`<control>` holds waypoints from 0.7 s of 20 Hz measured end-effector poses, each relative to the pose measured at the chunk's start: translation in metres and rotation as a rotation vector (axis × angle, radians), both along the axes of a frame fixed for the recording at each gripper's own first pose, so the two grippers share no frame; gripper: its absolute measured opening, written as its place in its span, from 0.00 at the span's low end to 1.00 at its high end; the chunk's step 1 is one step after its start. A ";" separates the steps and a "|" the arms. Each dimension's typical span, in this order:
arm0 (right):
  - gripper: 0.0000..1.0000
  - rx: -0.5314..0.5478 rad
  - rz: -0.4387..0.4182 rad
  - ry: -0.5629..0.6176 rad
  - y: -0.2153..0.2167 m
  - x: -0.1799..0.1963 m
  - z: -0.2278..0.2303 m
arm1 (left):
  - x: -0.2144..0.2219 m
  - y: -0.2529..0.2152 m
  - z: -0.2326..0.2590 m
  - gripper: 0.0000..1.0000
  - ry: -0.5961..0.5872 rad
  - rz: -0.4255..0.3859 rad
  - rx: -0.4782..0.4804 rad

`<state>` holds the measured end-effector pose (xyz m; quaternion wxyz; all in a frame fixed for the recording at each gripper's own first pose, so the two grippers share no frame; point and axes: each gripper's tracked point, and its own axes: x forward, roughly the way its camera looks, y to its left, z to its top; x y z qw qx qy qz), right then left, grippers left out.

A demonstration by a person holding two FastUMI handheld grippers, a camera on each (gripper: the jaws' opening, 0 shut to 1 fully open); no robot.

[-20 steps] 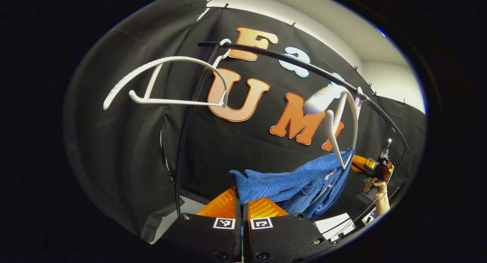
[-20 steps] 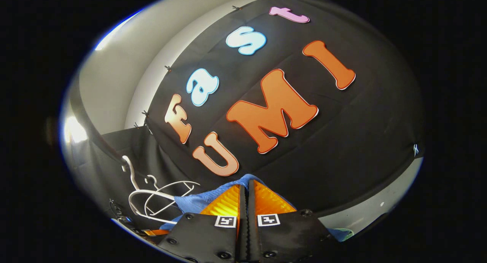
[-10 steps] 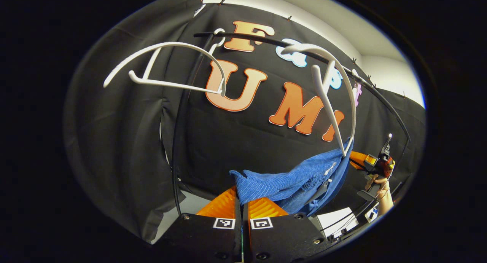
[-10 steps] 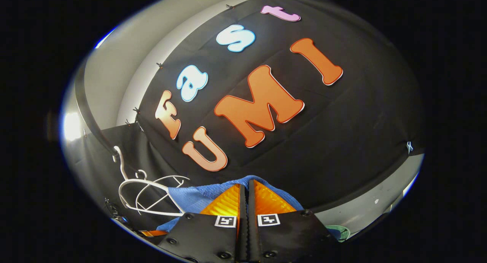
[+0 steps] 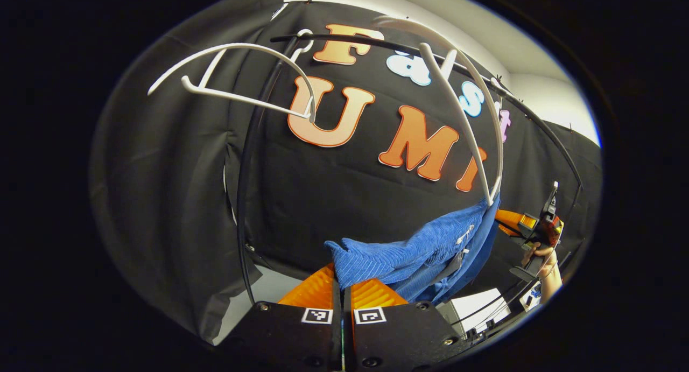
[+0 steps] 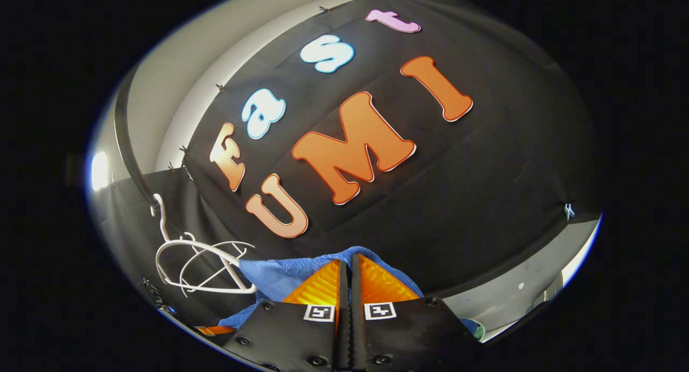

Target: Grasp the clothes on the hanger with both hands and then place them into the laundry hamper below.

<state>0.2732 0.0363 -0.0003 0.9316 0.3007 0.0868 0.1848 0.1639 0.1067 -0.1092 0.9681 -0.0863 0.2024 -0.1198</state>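
A blue ribbed garment (image 5: 414, 251) stretches between my two grippers. My left gripper (image 5: 341, 275) is shut on one bunched end of it. In the left gripper view the far end of the cloth still hangs on the tip of a tilted white hanger (image 5: 469, 113), beside my right gripper (image 5: 519, 224) and the hand (image 5: 543, 256) that holds it. In the right gripper view my right gripper (image 6: 348, 263) is shut on the blue garment (image 6: 274, 272), which spreads to the left toward the white hangers (image 6: 196, 259).
A second, bare white hanger (image 5: 237, 86) hangs from the black rail (image 5: 538, 124), which curves overhead and runs down a black upright (image 5: 240, 199). A pale flat surface (image 5: 476, 306) lies low at the right. The rail (image 6: 126, 140) rises at the left of the right gripper view.
Both grippers have dropped a little with the garment held. The hanger that carried it has swung up and tilted, so one arm is bare and only its lower tip is in the cloth.
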 end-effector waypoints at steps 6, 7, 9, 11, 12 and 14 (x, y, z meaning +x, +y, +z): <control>0.07 -0.016 -0.038 0.033 -0.014 -0.010 -0.020 | -0.003 -0.014 -0.013 0.01 0.016 -0.019 0.029; 0.07 -0.020 -0.044 0.040 -0.014 -0.011 -0.024 | -0.003 -0.017 -0.013 0.01 0.015 -0.023 0.033; 0.07 -0.024 -0.049 0.063 -0.015 -0.016 -0.036 | -0.004 -0.026 -0.016 0.01 0.017 -0.036 0.034; 0.07 -0.039 -0.047 0.101 -0.013 -0.024 -0.057 | -0.006 -0.039 -0.023 0.01 0.030 -0.057 0.032; 0.07 -0.042 -0.046 0.115 -0.010 -0.026 -0.067 | -0.008 -0.047 -0.027 0.01 0.039 -0.069 0.034; 0.07 -0.031 -0.043 0.142 -0.006 -0.032 -0.080 | -0.007 -0.060 -0.039 0.01 0.058 -0.092 0.049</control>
